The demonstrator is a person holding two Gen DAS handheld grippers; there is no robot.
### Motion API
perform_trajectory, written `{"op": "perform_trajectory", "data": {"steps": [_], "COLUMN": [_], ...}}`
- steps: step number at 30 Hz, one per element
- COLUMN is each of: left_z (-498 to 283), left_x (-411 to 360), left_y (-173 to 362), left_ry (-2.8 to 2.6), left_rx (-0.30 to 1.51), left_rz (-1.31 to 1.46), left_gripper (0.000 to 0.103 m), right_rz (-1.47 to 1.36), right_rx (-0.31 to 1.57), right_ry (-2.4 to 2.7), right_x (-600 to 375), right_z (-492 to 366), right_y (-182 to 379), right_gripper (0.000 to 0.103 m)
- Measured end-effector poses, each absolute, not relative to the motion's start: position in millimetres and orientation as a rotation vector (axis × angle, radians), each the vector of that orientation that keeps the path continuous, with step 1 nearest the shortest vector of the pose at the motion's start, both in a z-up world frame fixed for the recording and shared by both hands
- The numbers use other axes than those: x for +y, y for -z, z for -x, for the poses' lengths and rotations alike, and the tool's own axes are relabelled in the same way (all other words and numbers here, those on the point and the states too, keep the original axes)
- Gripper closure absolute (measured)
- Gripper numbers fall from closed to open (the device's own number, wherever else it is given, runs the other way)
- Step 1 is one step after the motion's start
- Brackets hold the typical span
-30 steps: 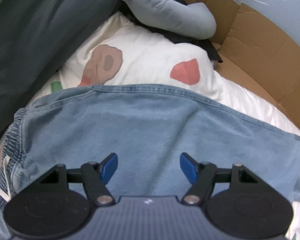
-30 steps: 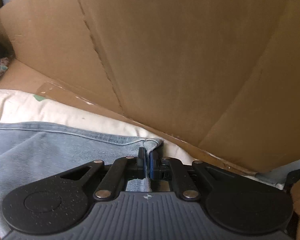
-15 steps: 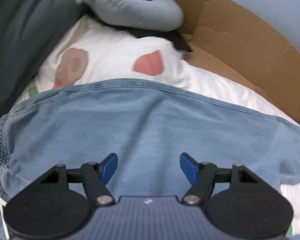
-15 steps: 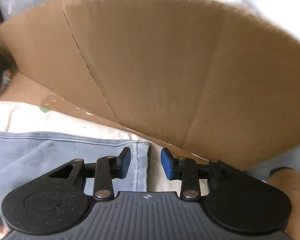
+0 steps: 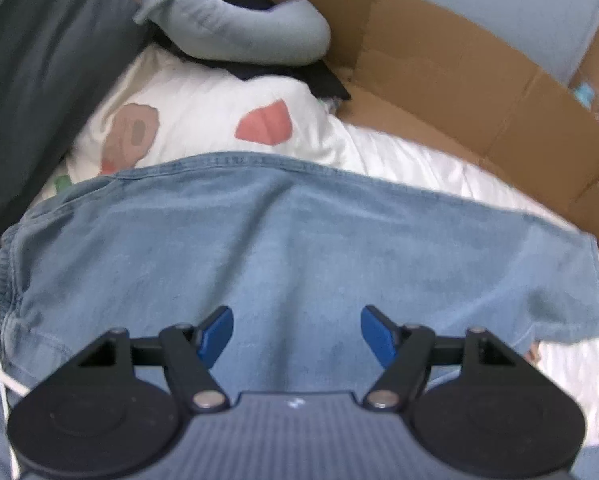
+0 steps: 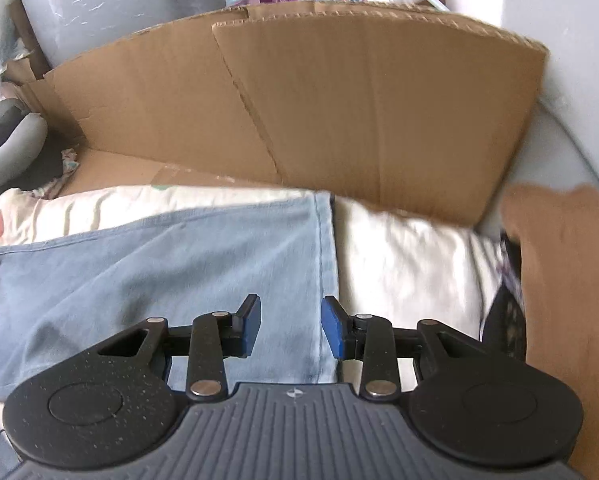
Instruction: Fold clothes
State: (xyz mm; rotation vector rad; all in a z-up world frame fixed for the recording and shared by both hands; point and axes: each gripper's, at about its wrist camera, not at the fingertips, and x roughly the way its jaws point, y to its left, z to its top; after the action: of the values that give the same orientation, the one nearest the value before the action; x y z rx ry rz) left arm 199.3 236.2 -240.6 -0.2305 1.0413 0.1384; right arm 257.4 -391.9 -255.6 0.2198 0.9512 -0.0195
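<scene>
Denim shorts [image 5: 299, 248] lie flat on bed [image 5: 439, 160], one fold apparently done; more folds left imo. Left tongs [image 5: 297, 334] spread wide, empty. Right tongs [image 6: 291, 324] just opened, pinching nothing, hem [image 6: 325, 264] below them.

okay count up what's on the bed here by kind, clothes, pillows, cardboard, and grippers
Denim garment: 1
Grey neck pillow: 1
Printed white pillow: 1
Cardboard sheet: 1
Grippers, left gripper and right gripper: 2
Total: 6

Light blue denim pants [image 5: 299, 248] are seen under the black left claw [image 5: 297, 334], whose pads are bright blue. Past the claw, a white sheet [image 5: 203, 100] is dotted with red and brown patches. Beyond that, brown cardboard [image 6: 339, 100] and a grey-blue pillow [image 5: 235, 28] are seen.
</scene>
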Motion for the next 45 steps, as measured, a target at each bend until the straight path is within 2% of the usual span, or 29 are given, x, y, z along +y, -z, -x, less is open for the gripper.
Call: {"op": "perform_trajectory", "data": {"steps": [13,25,30,34,35,36,38,45], "left_z": [-170.2,-162.5,-161.2,-161.3,-161.5,-161.6,-160.9,-159.9], "left_x": [211.2,204.9,208.6,217.2,219.5,221.8,227.3,242.7], "left_y": [253.7,282.0,290.0,291.7,291.7,291.5,291.5,296.9], "left_ry": [-0.184,-0.208,-0.217,-0.248,-0.259,-0.271,-0.286,-0.339], "left_rx": [1.086,1.162,1.180,1.180,1.179,1.180,1.181,1.183], "left_rz": [0.218,0.156,0.143,0.139,0.133,0.126,0.125,0.127], "left_gripper": [0.027,0.027,0.027,0.027,0.027,0.028,0.029,0.033], "right_rz": [-0.347,-0.533,-0.637,-0.704,-0.720,-0.733,-0.730,-0.625], "right_rx": [0.952,0.968,0.893,0.848,0.840,0.835,0.832,0.790], "right_ry": [0.023,0.152,0.180,0.199,0.204,0.209,0.223,0.228], "right_x": [-399.7,-396.5,-400.7,-407.2,-409.0,-411.0,-415.0,-425.4], "right_z": [-212.4,-206.8,-205.1,-205.9,-206.3,-207.2,-208.5,-209.7], "right_y": [275.2,338.4,347.6,349.3,349.6,349.1,344.2,304.8], "right_gripper": [0.060,0.060,0.055,0.055,0.057,0.073,0.093,0.096]}}
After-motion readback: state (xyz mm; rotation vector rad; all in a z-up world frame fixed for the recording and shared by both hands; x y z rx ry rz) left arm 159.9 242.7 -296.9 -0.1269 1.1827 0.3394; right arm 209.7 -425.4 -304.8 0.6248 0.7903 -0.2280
